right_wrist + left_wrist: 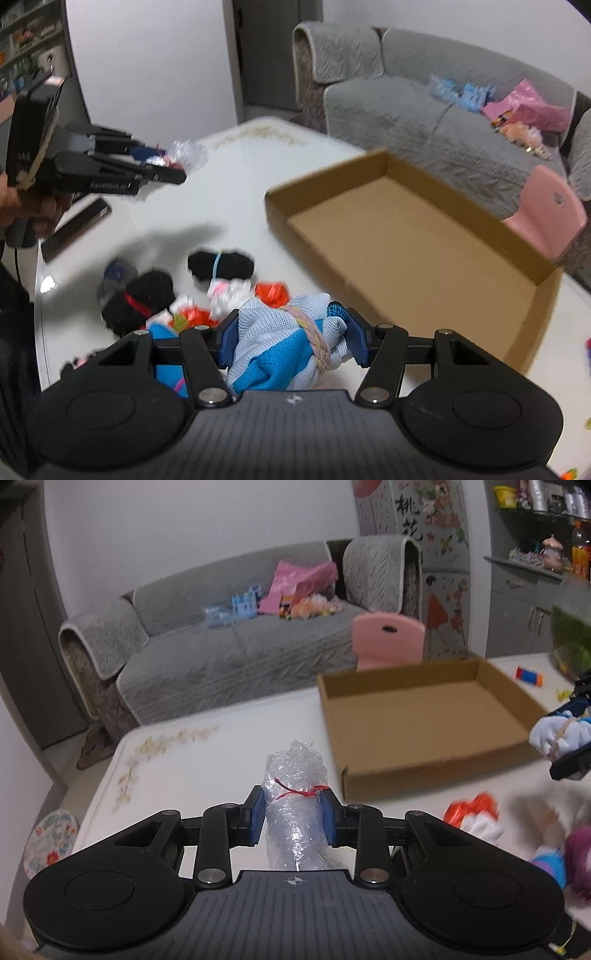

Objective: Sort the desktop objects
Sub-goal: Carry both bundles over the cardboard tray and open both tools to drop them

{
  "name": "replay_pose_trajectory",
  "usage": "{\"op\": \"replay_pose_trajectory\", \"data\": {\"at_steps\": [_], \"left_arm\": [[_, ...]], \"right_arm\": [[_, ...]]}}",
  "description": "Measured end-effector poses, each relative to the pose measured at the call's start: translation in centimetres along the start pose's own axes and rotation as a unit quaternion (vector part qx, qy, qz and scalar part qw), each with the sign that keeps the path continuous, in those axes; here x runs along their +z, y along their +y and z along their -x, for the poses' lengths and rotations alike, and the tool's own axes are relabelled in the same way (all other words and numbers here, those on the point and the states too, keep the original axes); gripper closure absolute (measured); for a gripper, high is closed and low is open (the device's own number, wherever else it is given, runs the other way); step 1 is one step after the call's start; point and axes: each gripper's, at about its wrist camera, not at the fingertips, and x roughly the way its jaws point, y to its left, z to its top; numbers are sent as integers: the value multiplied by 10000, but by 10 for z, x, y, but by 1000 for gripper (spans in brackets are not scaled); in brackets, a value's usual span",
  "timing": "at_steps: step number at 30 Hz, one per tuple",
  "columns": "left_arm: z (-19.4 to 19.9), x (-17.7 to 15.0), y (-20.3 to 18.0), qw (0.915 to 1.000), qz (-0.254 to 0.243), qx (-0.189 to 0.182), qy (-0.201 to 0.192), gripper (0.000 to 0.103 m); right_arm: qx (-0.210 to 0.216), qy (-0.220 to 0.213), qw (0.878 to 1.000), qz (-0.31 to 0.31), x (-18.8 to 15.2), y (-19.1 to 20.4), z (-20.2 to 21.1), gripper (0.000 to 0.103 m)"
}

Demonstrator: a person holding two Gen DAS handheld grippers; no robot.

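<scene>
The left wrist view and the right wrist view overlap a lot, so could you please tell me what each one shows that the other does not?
Only the left wrist view shows the shelves with bottles and the patterned plate below the table edge.

Only the right wrist view shows the black bundles, the dark flat bar and the person's hand holding the left tool.

Both show the cardboard box, the sofa, the pink chair, the left gripper shut on the plastic roll, and the right gripper shut on the blue and white cloth bundle.

One cardboard box [406, 236]; one bubble-wrap roll [295, 805]; perhaps six blurred cloth bundles [221, 266].
</scene>
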Motion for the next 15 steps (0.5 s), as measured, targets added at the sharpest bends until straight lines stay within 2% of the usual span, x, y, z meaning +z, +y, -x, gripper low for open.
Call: {"op": "replay_pose_trajectory", "data": {"at_steps": [7,12,15], "left_arm": [[-23,55,-26,9995,-146,-220,-184,65],[-71,85,-52,9983,-235,-530,-74,65],[-102,91,-65,9980,-367,-524,2,65]], "right_arm": [[-431,-255,9985,-218,37,-26,16,49],[-717,-260,9958,-509,56,-54,-6,49],[-847,-236,9938,-678,62,-70,-24,49]]}}
